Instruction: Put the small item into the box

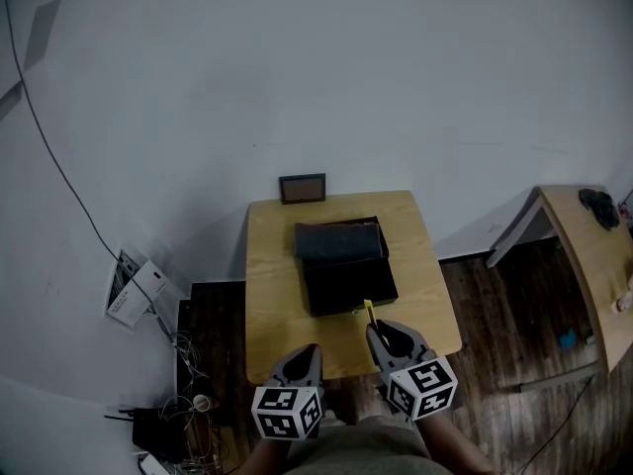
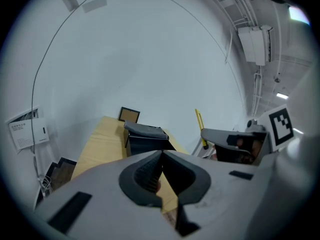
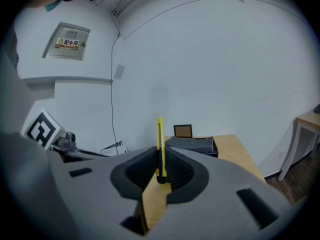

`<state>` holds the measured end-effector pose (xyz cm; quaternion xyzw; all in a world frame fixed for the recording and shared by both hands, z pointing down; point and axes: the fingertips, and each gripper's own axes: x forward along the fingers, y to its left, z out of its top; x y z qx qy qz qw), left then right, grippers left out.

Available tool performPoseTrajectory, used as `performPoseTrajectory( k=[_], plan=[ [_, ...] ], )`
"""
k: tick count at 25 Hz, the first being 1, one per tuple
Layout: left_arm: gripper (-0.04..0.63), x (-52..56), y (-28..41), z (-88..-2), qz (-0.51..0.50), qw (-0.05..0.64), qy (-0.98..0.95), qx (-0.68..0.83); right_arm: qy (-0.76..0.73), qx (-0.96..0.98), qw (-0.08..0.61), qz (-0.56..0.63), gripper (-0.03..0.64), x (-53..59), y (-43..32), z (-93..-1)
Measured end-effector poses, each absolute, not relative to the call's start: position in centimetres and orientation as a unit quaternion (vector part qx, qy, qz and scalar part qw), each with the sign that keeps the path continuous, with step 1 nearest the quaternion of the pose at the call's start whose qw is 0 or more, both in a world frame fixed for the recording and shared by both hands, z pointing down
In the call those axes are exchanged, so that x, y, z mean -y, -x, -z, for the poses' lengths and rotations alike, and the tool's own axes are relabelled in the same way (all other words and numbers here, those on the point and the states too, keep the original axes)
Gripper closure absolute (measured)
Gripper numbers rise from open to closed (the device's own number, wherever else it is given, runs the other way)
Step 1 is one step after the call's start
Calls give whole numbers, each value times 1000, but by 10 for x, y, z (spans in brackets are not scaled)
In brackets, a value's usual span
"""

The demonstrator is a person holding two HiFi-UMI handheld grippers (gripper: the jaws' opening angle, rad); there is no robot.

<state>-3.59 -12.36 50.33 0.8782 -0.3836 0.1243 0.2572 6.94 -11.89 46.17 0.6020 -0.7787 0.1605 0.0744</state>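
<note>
A black box lies open in the middle of the small wooden table, its lid folded back toward the wall. My right gripper is shut on a thin yellow utility knife that points up toward the box's near edge. In the right gripper view the knife stands upright between the pads, with the box beyond it. My left gripper hovers over the table's front edge, shut and with nothing in it. From the left gripper view, the box is ahead and the knife to the right.
A small framed panel leans on the wall behind the table. A second wooden table stands at the right. Papers and cables lie on the floor at the left. Dark floor surrounds the table.
</note>
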Motion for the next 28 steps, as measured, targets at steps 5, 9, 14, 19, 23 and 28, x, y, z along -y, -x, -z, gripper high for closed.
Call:
performPoseTrajectory(
  k=[5,9,14,19,23,28],
  plan=[
    [594,140,39,-507,-121,269,-870,395,-598,776,105,-172,576,150,-79,-486],
    [594,154,38,-509,-124,275,-862,407,-587,779,132,-175,577,180,-90,-502],
    [594,174,33,-515,-124,284,-848,429,-564,790,158,-181,577,216,-100,-522],
    [594,195,26,-518,-122,296,-833,451,-532,799,205,-192,577,241,-107,-551],
    [594,208,21,-518,-120,306,-821,467,-504,807,238,-195,576,256,-109,-570],
    [594,219,14,-517,-117,313,-811,481,-467,815,274,-205,577,273,-106,-592]
  ],
)
